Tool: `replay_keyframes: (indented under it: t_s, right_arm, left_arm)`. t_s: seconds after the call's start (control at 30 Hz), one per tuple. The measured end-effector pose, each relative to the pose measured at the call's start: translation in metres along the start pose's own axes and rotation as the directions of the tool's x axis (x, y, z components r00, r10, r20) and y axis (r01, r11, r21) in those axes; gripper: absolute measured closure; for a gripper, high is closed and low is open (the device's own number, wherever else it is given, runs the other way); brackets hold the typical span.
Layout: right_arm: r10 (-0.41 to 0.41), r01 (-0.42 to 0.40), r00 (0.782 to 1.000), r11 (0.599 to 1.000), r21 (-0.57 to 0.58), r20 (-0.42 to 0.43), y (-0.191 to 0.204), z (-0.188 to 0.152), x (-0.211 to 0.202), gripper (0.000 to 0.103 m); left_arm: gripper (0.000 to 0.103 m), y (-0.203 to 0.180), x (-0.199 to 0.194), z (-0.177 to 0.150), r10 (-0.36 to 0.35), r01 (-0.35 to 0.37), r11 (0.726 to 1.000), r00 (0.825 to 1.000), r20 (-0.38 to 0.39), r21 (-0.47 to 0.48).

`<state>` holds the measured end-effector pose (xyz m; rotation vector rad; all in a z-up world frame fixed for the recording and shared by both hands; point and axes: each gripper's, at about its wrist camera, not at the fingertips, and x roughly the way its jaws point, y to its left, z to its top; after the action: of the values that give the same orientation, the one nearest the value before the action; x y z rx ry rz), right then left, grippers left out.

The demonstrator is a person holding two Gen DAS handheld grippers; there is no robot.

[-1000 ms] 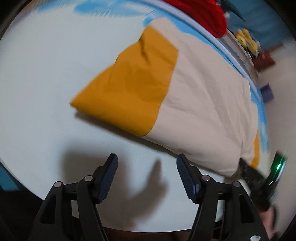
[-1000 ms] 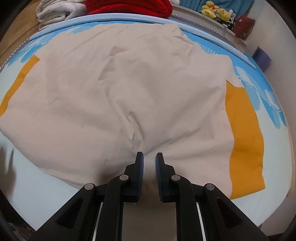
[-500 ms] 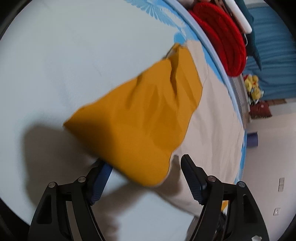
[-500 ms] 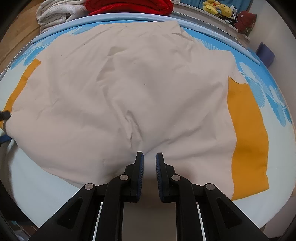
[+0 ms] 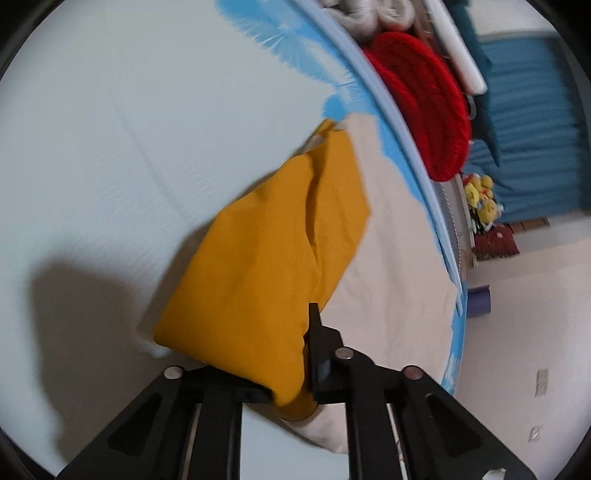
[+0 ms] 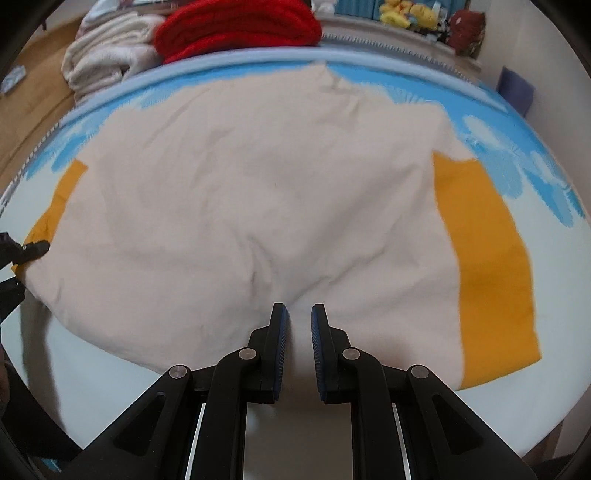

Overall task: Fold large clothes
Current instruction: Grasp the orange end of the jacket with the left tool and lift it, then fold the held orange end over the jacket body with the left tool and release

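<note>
A large cream garment [image 6: 258, 206] with orange sleeve ends lies spread on the bed. My left gripper [image 5: 295, 354] is shut on the left orange sleeve [image 5: 266, 277], which bunches over its fingers; it also shows at the left edge of the right wrist view [image 6: 26, 251]. My right gripper [image 6: 297, 325] is shut on the garment's near hem at its middle, with cream cloth pinched between the blue pads. The right orange sleeve [image 6: 487, 266] lies flat on the bed.
The bed sheet [image 6: 92, 369] is white with a blue pattern and a blue rim. A red knitted item [image 6: 236, 26] and folded white towels [image 6: 103, 59] lie beyond the far edge. Stuffed toys [image 6: 406, 14] sit at the back right.
My left gripper moved onto the orange sleeve and closed on it. The right gripper stayed shut on the hem, and the garment shifted slightly.
</note>
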<state>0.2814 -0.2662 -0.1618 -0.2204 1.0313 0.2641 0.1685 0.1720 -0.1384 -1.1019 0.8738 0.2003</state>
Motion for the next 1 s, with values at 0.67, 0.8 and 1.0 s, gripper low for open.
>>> replay_keyframes:
  t_s: [0.67, 0.8, 1.0]
  right_arm:
    - [0.113, -0.125, 0.988, 0.985, -0.117, -0.100, 0.078, 0.027, -0.005, 0.088]
    - [0.092, -0.076, 0.994, 0.972, -0.224, 0.060, 0.040, 0.047, -0.061, 0.083]
    - [0.050, -0.020, 0.972, 0.991, -0.130, 0.231, -0.041, 0.041, -0.109, 0.056]
  left_arm:
    - [0.099, -0.101, -0.101, -0.029, 0.103, -0.211, 0.860, 0.963, 0.247, 0.465]
    - [0.100, -0.130, -0.089, -0.049, 0.049, -0.177, 0.814, 0.970, 0.239, 0.553]
    - [0.100, -0.194, -0.045, -0.112, -0.014, -0.106, 0.674, 0.988, 0.156, 0.731]
